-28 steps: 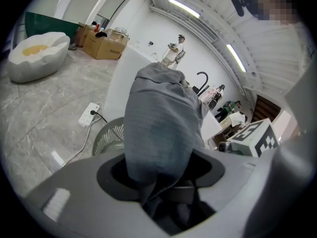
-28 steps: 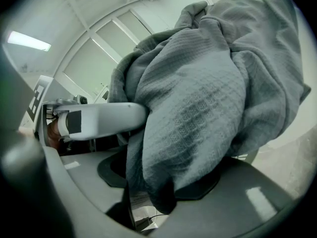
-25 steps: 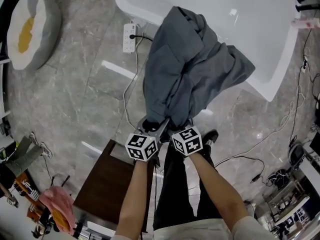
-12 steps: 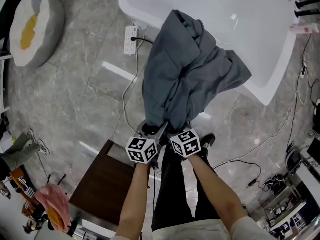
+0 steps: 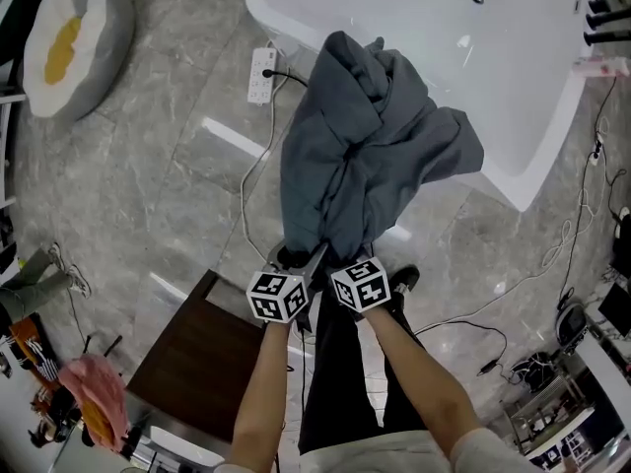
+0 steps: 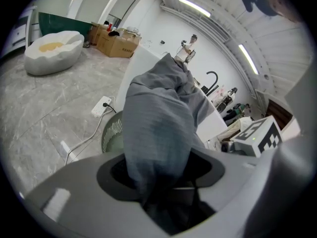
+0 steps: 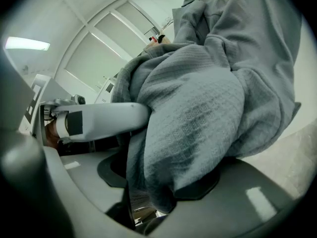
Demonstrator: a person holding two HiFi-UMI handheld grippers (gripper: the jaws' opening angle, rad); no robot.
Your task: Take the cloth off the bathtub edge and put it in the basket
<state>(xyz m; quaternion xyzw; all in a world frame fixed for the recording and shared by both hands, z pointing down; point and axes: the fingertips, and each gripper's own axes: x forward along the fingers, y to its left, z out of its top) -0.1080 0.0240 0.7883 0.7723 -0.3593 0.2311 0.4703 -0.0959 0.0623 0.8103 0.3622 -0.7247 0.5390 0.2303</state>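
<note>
A big grey cloth (image 5: 365,156) hangs bunched in the air in front of me, held up between both grippers, with its far folds over the white bathtub's (image 5: 523,97) near edge. My left gripper (image 5: 302,264) is shut on its lower end, and the cloth (image 6: 158,128) fills the jaws of the left gripper (image 6: 163,175). Close beside it, my right gripper (image 5: 337,260) is shut on the same bunch, and the cloth (image 7: 198,113) is wedged in the right gripper (image 7: 163,180). A pale mesh basket (image 6: 111,130) stands on the floor under the cloth, mostly hidden.
A white power strip (image 5: 262,75) and its cable lie on the marble floor by the tub. A dark brown table (image 5: 212,363) is at my lower left. An egg-shaped cushion (image 5: 64,42) sits far left. More cables (image 5: 493,308) trail at the right.
Both grippers keep their hold on the cloth. The tub and floor have slid slightly right and down in the head view, and the cloth's folds have shifted a little.
</note>
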